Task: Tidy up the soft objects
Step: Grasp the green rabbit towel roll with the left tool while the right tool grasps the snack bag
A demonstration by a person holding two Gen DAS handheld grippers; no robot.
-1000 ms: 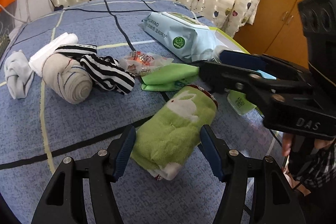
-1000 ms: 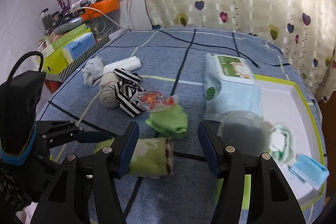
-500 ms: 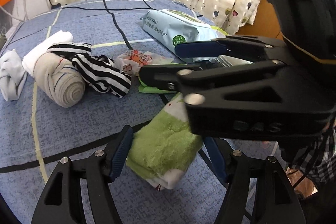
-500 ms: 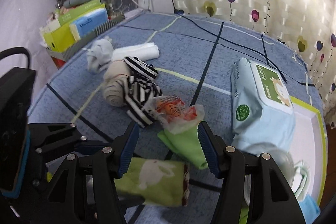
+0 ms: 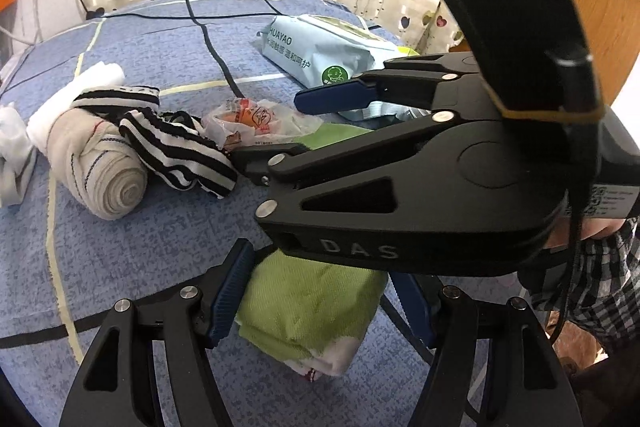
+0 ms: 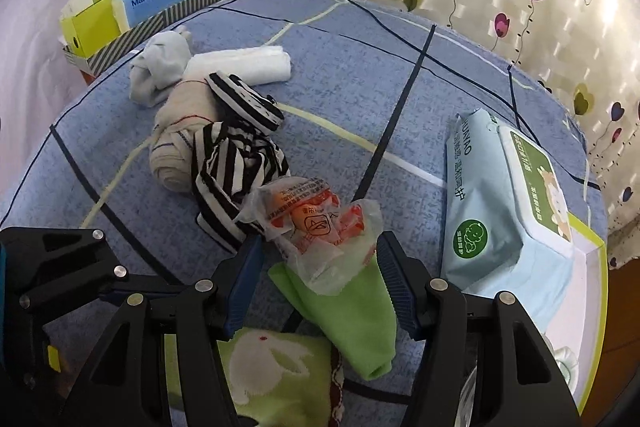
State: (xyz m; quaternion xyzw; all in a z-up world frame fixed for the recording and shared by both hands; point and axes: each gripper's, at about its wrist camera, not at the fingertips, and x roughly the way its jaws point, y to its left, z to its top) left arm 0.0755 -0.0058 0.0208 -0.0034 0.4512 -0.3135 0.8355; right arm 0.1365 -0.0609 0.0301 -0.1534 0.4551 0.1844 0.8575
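A folded green towel with a white rabbit [image 5: 312, 307] lies on the blue bedspread between the fingers of my left gripper [image 5: 320, 303]. That gripper is open, and a gap shows at its right pad. The same rabbit towel [image 6: 276, 367] sits at the bottom of the right wrist view. My right gripper [image 6: 320, 283] is open and hovers over a clear snack packet [image 6: 312, 223] lying on a plain green cloth [image 6: 348, 307], both between its fingers. In the left wrist view the right gripper [image 5: 268, 129] crosses in front and hides most of the green cloth [image 5: 332, 139].
A beige rolled cloth [image 6: 176, 155], a black-and-white striped sock [image 6: 236, 163], a grey sock [image 6: 160, 63] and a white rolled towel [image 6: 240, 67] lie to the left. A wet-wipes pack [image 6: 500, 203] rests against a white tray [image 6: 588, 247] on the right. Boxes [image 6: 132, 3] line the bed's far left edge.
My right gripper has come forward, left and down, rolling, from near the tray to over the snack packet and green cloth. The left gripper has stayed around the rabbit towel.
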